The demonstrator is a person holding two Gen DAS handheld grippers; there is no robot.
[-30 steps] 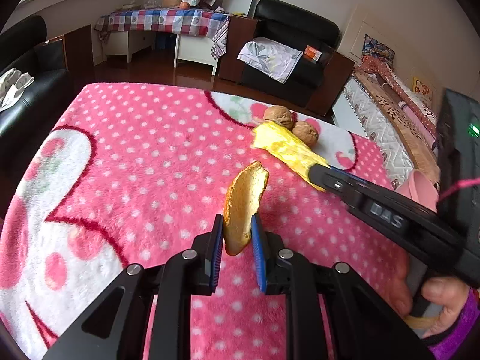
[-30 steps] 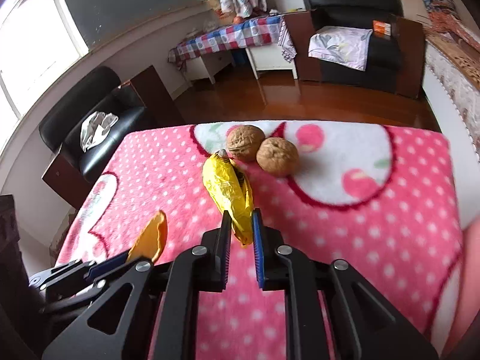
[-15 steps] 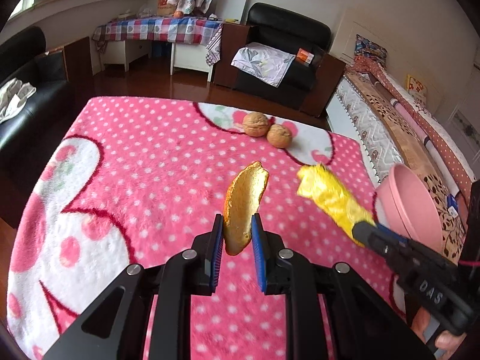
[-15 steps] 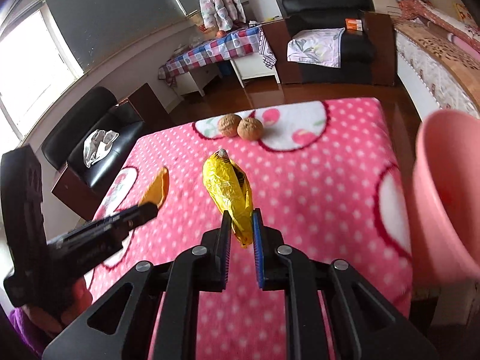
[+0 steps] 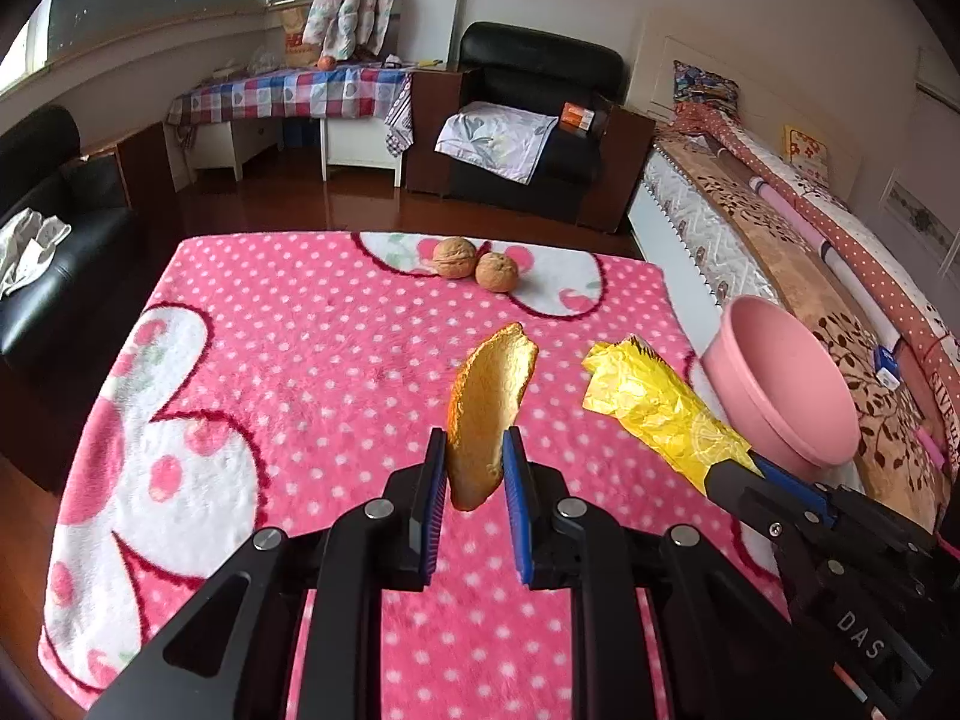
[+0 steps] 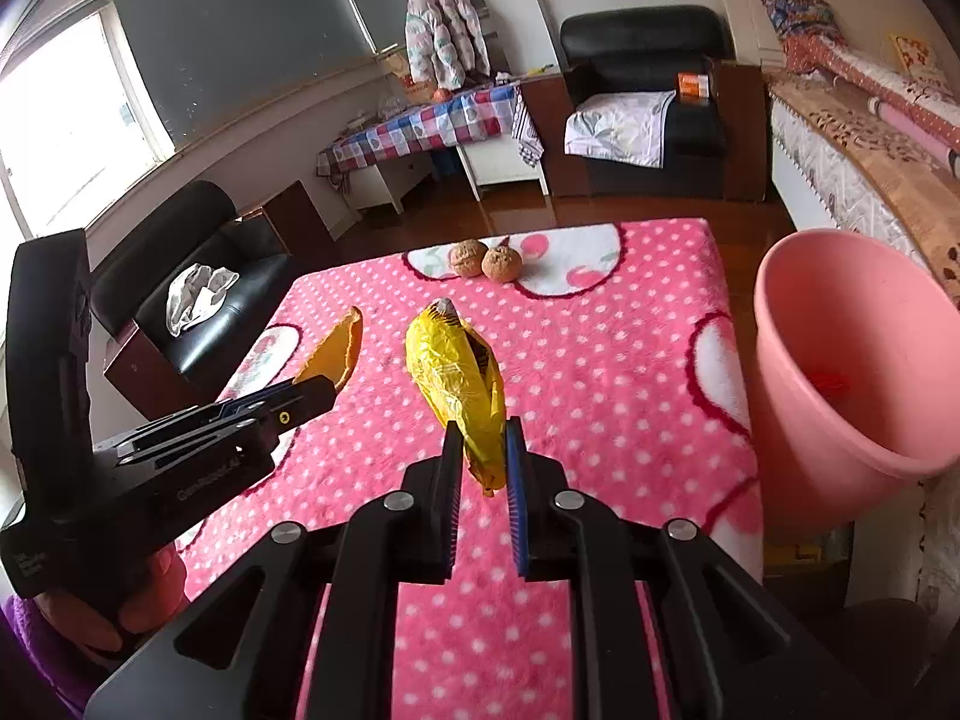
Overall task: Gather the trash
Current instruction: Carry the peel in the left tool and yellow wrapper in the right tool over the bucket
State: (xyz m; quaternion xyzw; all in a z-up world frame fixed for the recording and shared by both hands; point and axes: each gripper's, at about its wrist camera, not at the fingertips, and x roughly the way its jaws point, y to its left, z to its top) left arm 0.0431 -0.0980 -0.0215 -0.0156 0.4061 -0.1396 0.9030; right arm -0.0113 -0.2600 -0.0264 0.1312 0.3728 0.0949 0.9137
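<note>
My left claw (image 5: pixel 474 468) is squeezed tight on a piece of orange peel (image 5: pixel 489 408). The peel stands up between my blue pads, up in the air over the pink dotted blanket (image 5: pixel 300 360). My right claw (image 6: pixel 483 456) is squeezed tight on a crinkly yellow wrapper (image 6: pixel 459 372), also up in the air. The pink bin (image 6: pixel 852 360) sits just past the blanket's right edge, near my right claw. Two walnuts (image 5: pixel 477 267) sit touching each other at the far end of the blanket.
</note>
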